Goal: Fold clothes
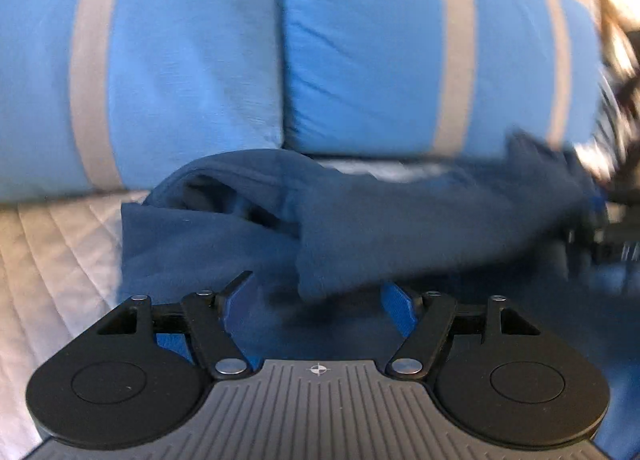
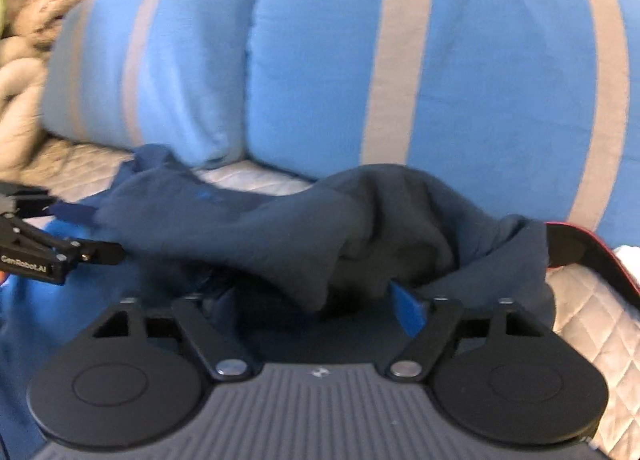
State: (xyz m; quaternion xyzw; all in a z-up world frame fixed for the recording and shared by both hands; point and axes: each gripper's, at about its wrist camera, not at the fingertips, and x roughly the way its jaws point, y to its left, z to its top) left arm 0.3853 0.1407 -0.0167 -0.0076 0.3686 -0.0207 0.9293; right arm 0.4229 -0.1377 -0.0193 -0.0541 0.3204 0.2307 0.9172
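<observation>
A dark navy garment (image 1: 400, 228) lies bunched on a quilted bedcover (image 1: 60, 252), in front of two blue pillows. One fold of it drapes across the gap between the fingers of my left gripper (image 1: 316, 292), which stands open over the cloth; both blue fingers (image 1: 236, 300) show, far apart. In the right wrist view the same garment (image 2: 248, 220) is heaped over my right gripper (image 2: 316, 300), also spread open. Its right finger (image 2: 408, 312) shows, while the left one is hidden under cloth. The left gripper (image 2: 80, 232) sits at the garment's left end.
Two blue pillows with grey stripes (image 2: 460, 68) stand close behind the garment. A beige blanket (image 2: 24, 60) is piled at the far left. A black, red-edged object (image 2: 580, 248) lies at the right. Brighter blue cloth (image 2: 24, 320) spreads under the navy garment.
</observation>
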